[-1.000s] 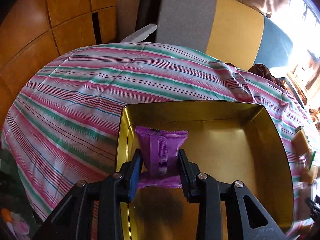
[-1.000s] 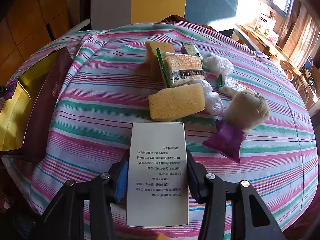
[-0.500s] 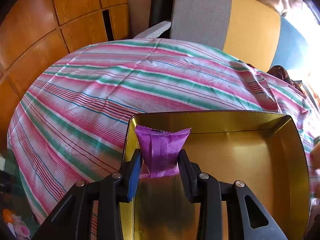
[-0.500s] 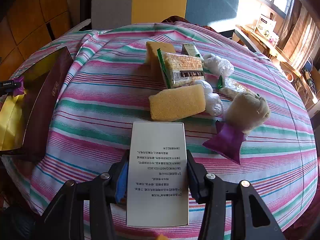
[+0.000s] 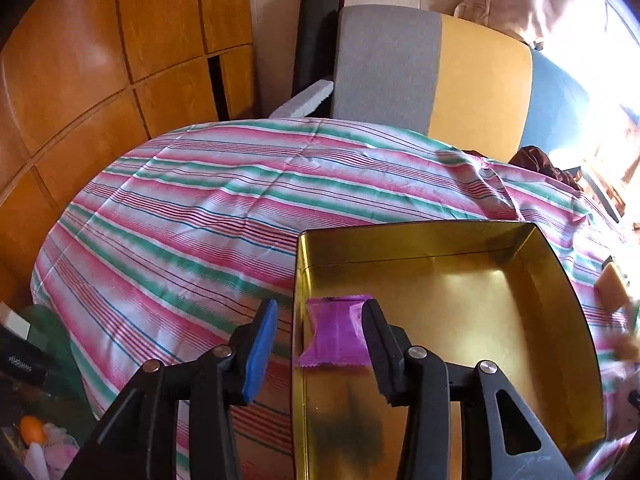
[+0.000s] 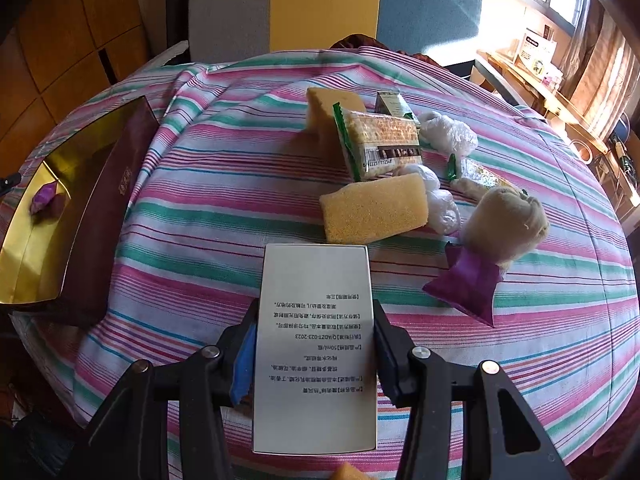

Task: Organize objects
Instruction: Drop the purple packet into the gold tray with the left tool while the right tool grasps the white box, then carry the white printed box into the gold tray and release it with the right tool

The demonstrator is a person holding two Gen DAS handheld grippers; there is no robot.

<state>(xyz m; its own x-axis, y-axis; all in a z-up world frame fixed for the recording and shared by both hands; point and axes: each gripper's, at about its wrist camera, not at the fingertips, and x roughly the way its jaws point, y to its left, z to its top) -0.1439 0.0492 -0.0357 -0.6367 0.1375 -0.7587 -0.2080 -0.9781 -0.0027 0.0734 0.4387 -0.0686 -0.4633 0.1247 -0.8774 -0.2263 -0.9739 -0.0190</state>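
We've got the left gripper [image 5: 316, 332] spread wide over the purple packet [image 5: 336, 330] in the gold tin [image 5: 560, 280], right gripper [image 6: 314, 348] clamping the white box [image 6: 316, 344], tin next.

Ahead of the right gripper [image 6: 315, 344], which holds one white carton [image 6: 315, 344], lie two yellow sponges [image 6: 372, 208] [image 6: 324, 108], two cracker packs [image 6: 380, 142] [image 6: 478, 174], two clear bags [image 6: 448, 134] [image 6: 440, 204], one small green box [image 6: 394, 106] and one plush toy [image 6: 506, 222]. There are two purple packets: one [image 6: 466, 286] to its right, one [image 5: 338, 334] in the single gold tin [image 5: 460, 240], between the left gripper's [image 5: 320, 332] fingers.
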